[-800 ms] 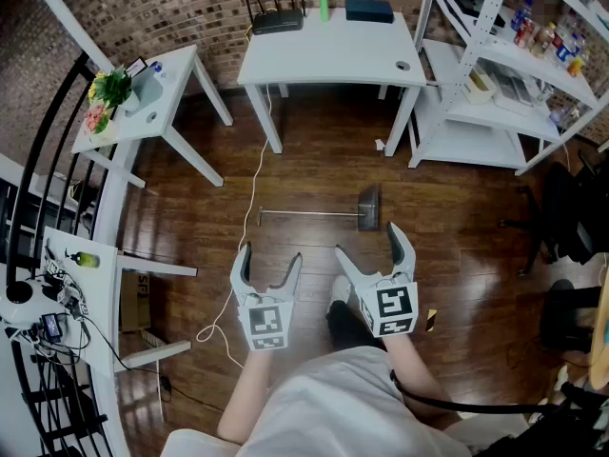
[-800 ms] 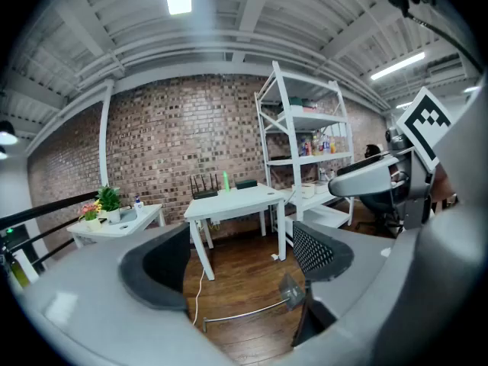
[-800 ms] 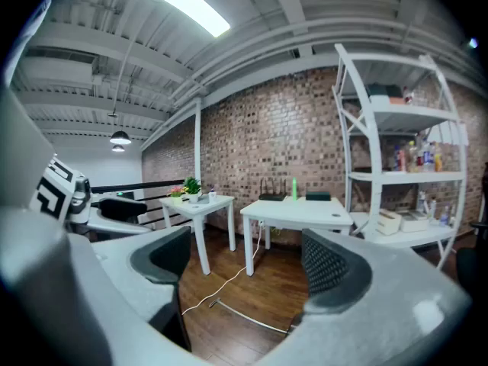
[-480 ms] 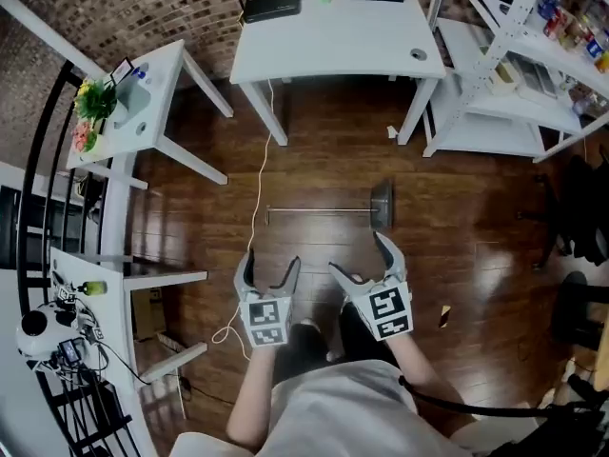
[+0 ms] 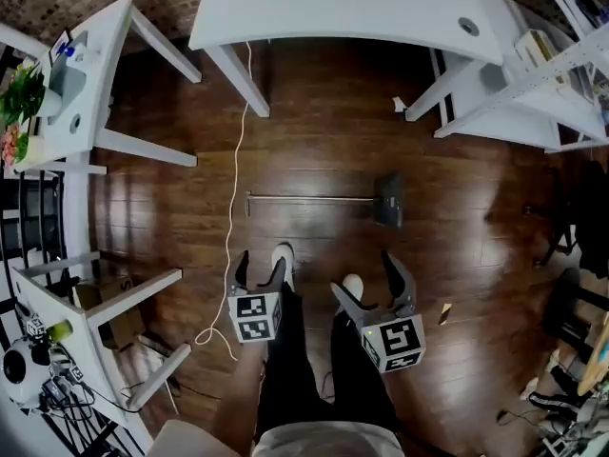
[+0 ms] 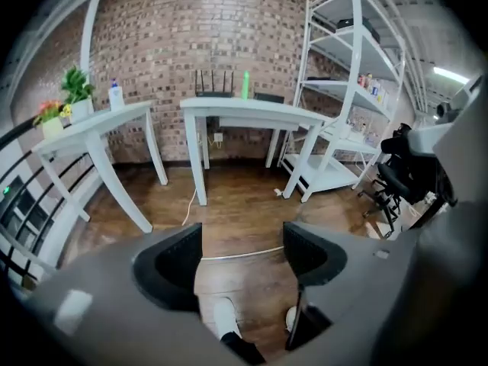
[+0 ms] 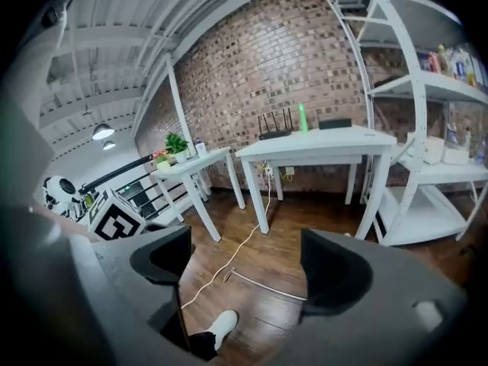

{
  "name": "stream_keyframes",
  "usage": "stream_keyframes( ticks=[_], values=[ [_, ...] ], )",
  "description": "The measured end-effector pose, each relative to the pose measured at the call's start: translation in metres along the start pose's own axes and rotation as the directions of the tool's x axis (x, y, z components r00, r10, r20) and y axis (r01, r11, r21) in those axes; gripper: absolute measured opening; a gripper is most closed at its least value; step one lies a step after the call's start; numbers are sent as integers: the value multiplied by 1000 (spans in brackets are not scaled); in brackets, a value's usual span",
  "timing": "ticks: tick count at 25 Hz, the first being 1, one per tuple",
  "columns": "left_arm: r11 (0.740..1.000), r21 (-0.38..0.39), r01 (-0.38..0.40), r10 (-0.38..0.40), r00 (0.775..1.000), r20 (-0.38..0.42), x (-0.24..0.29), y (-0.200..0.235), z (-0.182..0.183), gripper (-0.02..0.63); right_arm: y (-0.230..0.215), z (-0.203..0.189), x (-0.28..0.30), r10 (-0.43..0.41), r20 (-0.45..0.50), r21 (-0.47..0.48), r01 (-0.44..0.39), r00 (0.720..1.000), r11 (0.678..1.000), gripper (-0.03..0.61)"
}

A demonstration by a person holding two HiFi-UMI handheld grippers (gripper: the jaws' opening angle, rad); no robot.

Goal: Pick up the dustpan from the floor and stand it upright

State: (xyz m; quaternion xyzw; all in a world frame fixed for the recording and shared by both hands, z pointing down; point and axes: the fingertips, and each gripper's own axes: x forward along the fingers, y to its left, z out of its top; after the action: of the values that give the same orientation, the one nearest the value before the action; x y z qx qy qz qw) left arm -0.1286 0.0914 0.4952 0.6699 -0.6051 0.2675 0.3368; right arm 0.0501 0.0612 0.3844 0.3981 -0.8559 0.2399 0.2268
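Note:
The dustpan (image 5: pixel 388 201) lies flat on the dark wood floor, its thin metal handle (image 5: pixel 309 198) stretching left from the dark pan. My left gripper (image 5: pixel 261 267) hovers open and empty just short of the handle's left half. Beside it my right gripper (image 5: pixel 366 279) is open and empty too, a little below the pan. Between the left gripper's jaws, in the left gripper view, the handle (image 6: pixel 240 255) runs across the floor. The right gripper view shows the handle (image 7: pixel 267 287) with its free end by the cable.
A white cable (image 5: pixel 231 188) runs down the floor past the handle's left end. The person's white shoes (image 5: pixel 282 255) stand just behind the handle. A white desk (image 5: pixel 343 8) is ahead, a side table (image 5: pixel 86 84) left, a shelf rack (image 5: pixel 533 93) right.
The person has stepped forward and the view tilted down. The dustpan now lies closer to both grippers. Shoes have come into view by the handle. Both grippers stay open.

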Motion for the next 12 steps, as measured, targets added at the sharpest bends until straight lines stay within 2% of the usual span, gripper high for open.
stream_keyframes(
  ticks=[2, 6, 12],
  values=[
    [1000, -16, 17, -18, 998, -53, 43, 22, -33, 359, 0, -24, 39, -11, -26, 31, 12, 1000, 999, 437],
    [1000, 6, 10, -9, 990, -139, 134, 82, -111, 351, 17, -93, 126, 3, -111, 57, 3, 994, 998, 436],
    [1000, 11, 4, -1, 969, -249, 276, 158, -211, 356, 42, -201, 244, 114, -242, 103, -91, 964, 991, 434]
  ],
)
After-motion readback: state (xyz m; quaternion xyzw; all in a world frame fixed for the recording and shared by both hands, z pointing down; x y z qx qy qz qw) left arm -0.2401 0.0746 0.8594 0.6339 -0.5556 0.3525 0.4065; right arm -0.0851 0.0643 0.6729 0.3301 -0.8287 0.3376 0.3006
